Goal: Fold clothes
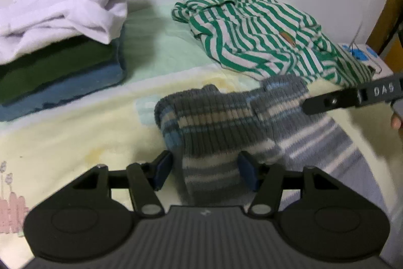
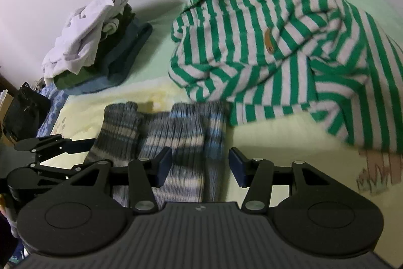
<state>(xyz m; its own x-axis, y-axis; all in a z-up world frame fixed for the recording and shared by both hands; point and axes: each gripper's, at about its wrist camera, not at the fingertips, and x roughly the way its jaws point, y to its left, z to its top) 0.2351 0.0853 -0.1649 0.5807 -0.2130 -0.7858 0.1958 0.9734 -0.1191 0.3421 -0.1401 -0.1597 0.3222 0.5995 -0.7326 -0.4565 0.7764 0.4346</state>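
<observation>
A grey-blue striped knit garment (image 1: pixel 216 122) lies crumpled on the pale yellow bed sheet (image 1: pixel 75 138). My left gripper (image 1: pixel 205 169) is open just above its near end, and the knit passes between the blue pads without being pinched. One of the right gripper's fingers (image 1: pixel 327 102) reaches over the garment's right side. In the right wrist view my right gripper (image 2: pixel 200 165) is also open over the same knit garment (image 2: pixel 176 130); its right pad is over bare sheet. The left gripper's arms (image 2: pixel 50 143) show at the left.
A green-and-white striped shirt (image 2: pixel 277 54) lies rumpled behind the knit, touching its far edge. A stack of folded clothes (image 1: pixel 63 54), white on dark green on blue, sits at the back left by the wall. A white box (image 1: pixel 362 54) lies far right, a black bag (image 2: pixel 22 112) beside the bed.
</observation>
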